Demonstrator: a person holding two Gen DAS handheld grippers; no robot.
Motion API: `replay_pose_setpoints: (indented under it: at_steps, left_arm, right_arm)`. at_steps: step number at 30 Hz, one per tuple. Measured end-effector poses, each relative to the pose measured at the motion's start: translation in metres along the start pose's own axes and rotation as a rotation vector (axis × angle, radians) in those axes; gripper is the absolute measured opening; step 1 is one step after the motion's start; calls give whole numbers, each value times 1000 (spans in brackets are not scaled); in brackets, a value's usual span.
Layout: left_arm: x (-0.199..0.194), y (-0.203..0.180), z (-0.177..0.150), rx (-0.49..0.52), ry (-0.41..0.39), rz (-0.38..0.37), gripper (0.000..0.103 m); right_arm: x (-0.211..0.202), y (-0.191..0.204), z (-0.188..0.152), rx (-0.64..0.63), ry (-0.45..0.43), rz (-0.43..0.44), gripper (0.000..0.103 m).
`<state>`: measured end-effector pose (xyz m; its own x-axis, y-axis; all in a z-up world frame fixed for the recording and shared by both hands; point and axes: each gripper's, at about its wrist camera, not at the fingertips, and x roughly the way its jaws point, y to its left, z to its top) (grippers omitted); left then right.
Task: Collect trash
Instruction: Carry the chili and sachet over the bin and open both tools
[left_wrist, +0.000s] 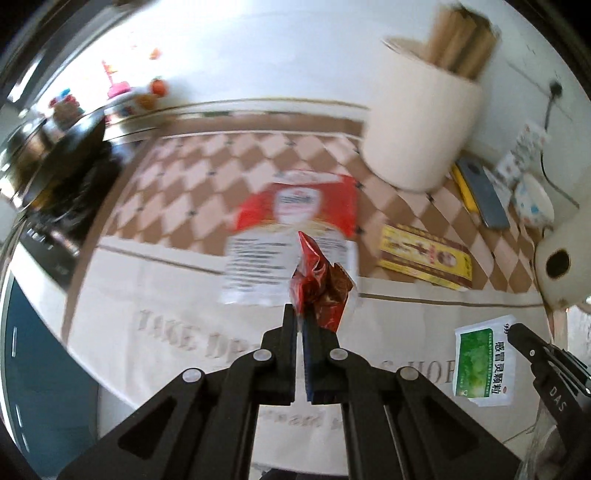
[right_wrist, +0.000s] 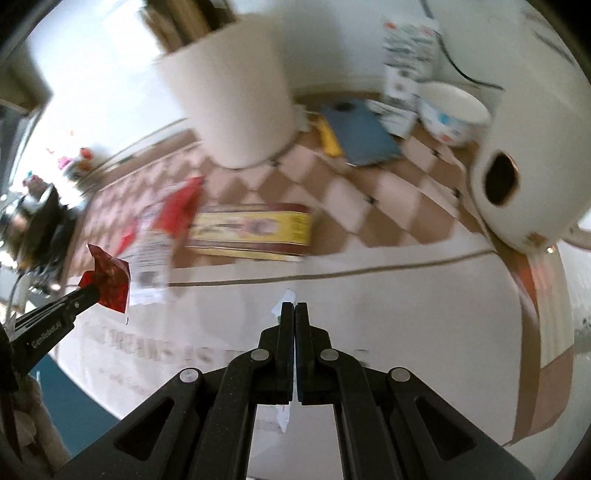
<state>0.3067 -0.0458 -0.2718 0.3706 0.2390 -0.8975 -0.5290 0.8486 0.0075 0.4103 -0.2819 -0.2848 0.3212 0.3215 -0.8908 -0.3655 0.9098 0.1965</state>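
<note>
Where left gripper (left_wrist: 302, 314) pinches red wrapper (left_wrist: 319, 284), right view hides green sachet (left_wrist: 484, 360)

White bin (left_wrist: 417, 122) blocks far side; paper roll (right_wrist: 517, 155) crowds right; red-white packet (left_wrist: 295, 229), yellow box (left_wrist: 424, 258) on checkered area; printed near strip open.

The right gripper (left_wrist: 517, 330) is showing "DAS" in pale letters on its arm in the left wrist view. The left gripper (right_wrist: 96, 293) is carrying "GenRobot.AI" along its arm in the right wrist view. The green and white sachet (left_wrist: 482, 363) is bearing the Chinese characters "感冒灵颗粒". The cloth on the counter (left_wrist: 166, 332) is displaying large grey letters, "TAKE" being readable and the rest blurred or hidden. Print on the red packet (left_wrist: 295, 210) and yellow box (left_wrist: 424, 256) is staying too blurred to read.
</note>
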Motion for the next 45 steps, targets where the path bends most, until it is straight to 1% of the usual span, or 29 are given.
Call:
replay_pose_setpoints:
  at_steps: [4,5,6,11,15,18,21,24,27,29,33,34,36,39,40,41,42,44,45]
  left_arm:
    - [-25,48,-17,-66,-41,43,1]
    - [-29,59,-22,-82,-46,52,0]
    - [-37,76,-30,-109,-53,67,1]
    - [-61,152,-76,-225,-61,142,0]
    - [-68,216,-128,-338,-38,201,0]
    - [-62,262,-169,-433,4,240,0]
    - [-52,303,-211,-515,51,264,0]
    - [-32,345,-258,-594,105,293,0]
    - [-5,378,-298,-659,152,300,0]
    - [14,397,-321,-694,180,296,0]
    - [60,435,-371,-771,228,271,0]
    - [78,446,-386,-792,242,258,0]
    - [107,463,-408,-831,262,222,0]
    - [157,486,-446,-931,300,91,1]
    - [179,495,-461,-962,320,45,1]
    - [192,500,-470,-979,329,23,1]
    - [214,508,-485,-1004,340,-11,1]
    - [247,519,-505,-1025,363,-35,1]
    - [257,523,-511,-1031,368,-44,1]
  right_arm:
    - [-10,43,-1,-64,-10,60,0]
    - [-12,59,-4,-86,-12,82,0]
    - [-14,69,-7,-98,-12,96,0]
    - [-20,150,-31,-214,12,192,0]
    - [-16,225,-70,-342,55,264,0]
    - [-5,278,-108,-432,113,311,0]
    - [11,330,-155,-537,166,343,0]
    - [34,374,-201,-613,226,364,0]
    - [62,414,-248,-683,267,365,0]
    - [85,437,-279,-717,302,361,0]
    - [139,470,-330,-773,353,345,0]
    - [155,478,-343,-785,364,339,0]
    - [184,490,-367,-799,386,329,0]
    - [237,506,-406,-816,422,314,0]
    - [258,511,-420,-822,434,309,0]
    - [277,515,-432,-824,449,309,0]
    - [296,518,-444,-825,464,307,0]
    - [341,523,-471,-815,515,309,0]
    - [358,525,-483,-815,532,305,0]
